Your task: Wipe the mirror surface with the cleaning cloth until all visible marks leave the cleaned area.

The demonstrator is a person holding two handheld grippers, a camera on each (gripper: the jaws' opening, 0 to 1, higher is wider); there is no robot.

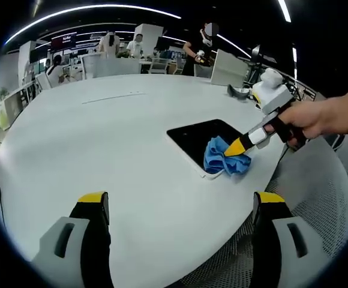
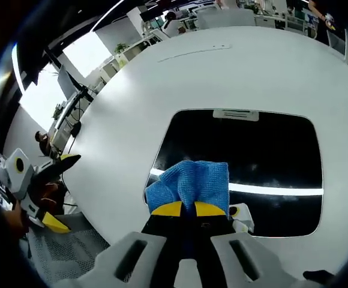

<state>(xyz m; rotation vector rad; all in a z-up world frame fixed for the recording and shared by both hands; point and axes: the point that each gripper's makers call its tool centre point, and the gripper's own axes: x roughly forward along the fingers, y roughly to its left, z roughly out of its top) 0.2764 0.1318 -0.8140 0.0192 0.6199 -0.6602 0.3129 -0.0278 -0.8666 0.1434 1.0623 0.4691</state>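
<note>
With the right gripper [image 2: 188,209] pinching the blue cloth [image 2: 190,183] on the near edge of the mirror [image 2: 264,156] — the left gripper [image 1: 180,203] wide, holding nothing, back from the mirror — long, flat, overlapping strokes away from that edge look best.

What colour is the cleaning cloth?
Blue; the cleaning cloth shows best in the right gripper view.

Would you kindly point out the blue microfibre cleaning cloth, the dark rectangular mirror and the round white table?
blue microfibre cleaning cloth [image 2: 193,180]: right gripper view, middle of its bunched folds.
dark rectangular mirror [image 2: 264,150]: right gripper view, bare glass above the cloth.
round white table [image 1: 102,138]: left gripper view, bare tabletop.
</note>
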